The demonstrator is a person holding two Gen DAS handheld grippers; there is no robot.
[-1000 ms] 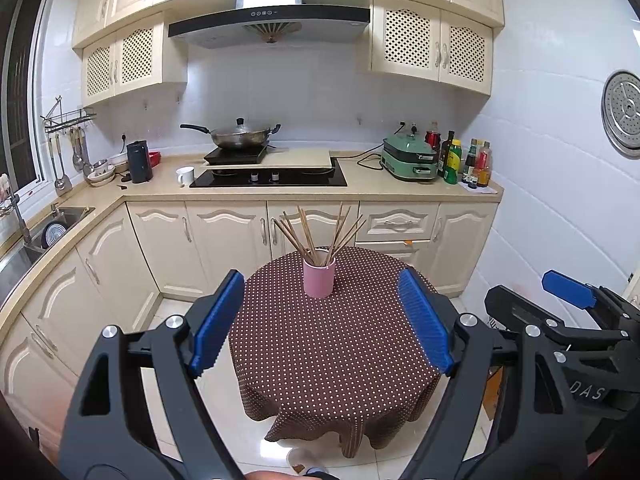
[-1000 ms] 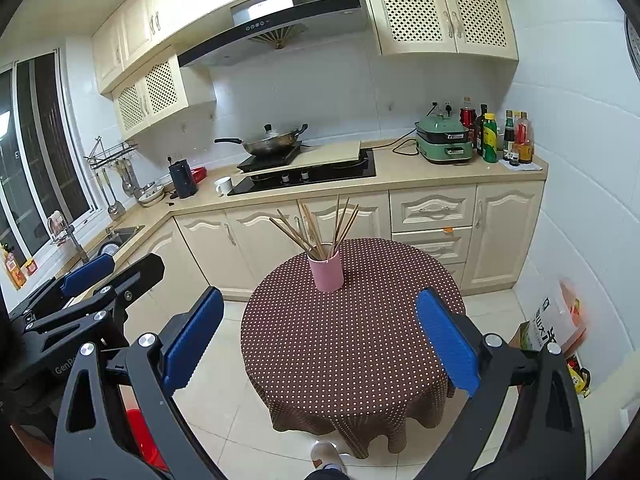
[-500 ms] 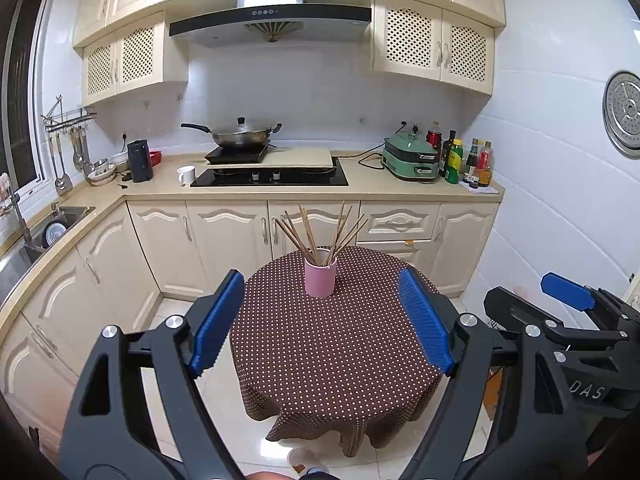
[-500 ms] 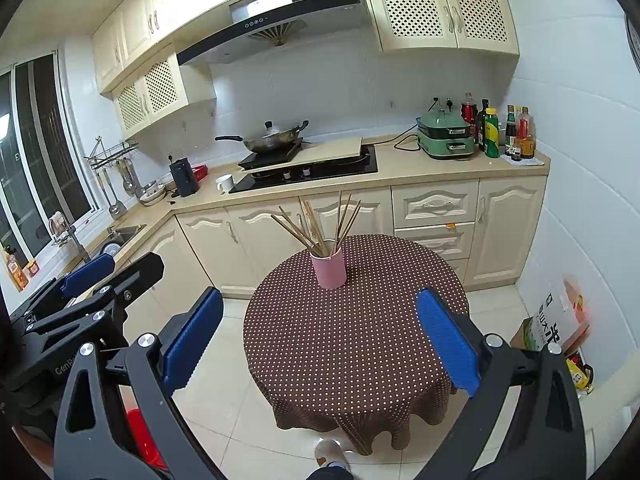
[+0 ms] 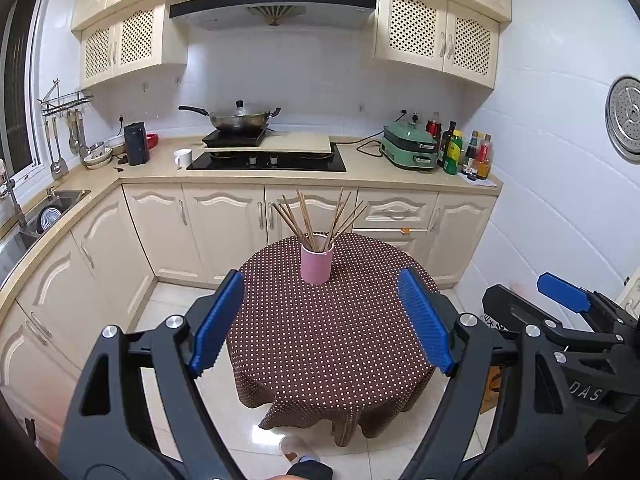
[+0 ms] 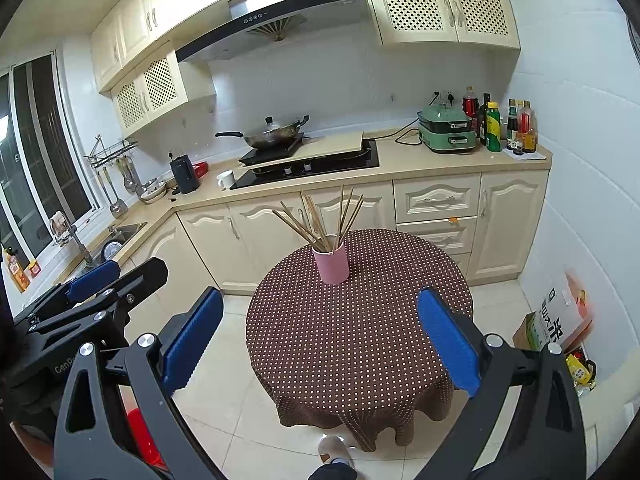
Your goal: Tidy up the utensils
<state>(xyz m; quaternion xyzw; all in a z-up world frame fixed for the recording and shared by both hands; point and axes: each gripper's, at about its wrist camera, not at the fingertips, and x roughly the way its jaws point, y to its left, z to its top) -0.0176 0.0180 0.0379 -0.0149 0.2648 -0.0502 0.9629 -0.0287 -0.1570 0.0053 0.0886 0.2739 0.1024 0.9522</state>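
Note:
A pink cup [image 5: 316, 265] [image 6: 331, 265] stands toward the far side of a round table [image 5: 332, 344] [image 6: 360, 344] covered in brown dotted cloth. Several wooden chopsticks [image 5: 316, 218] [image 6: 320, 220] fan out of the cup. My left gripper [image 5: 322, 322] hangs open above the table's near half, nothing between its blue pads. My right gripper [image 6: 320, 338] is open too, well short of the cup and holding nothing. Each gripper shows at the edge of the other's view.
Cream cabinets and a counter run behind the table, bearing a wok [image 5: 236, 118], a hob [image 5: 266, 160], a white mug [image 5: 183, 158], a green cooker [image 5: 408, 145] and bottles [image 5: 464, 152]. A sink [image 5: 40, 216] lies at left. A slippered foot [image 6: 335, 450] shows below the table.
The table and cup sit very slightly differently in both views, a small drift of the cameras. Both grippers remain open and empty.

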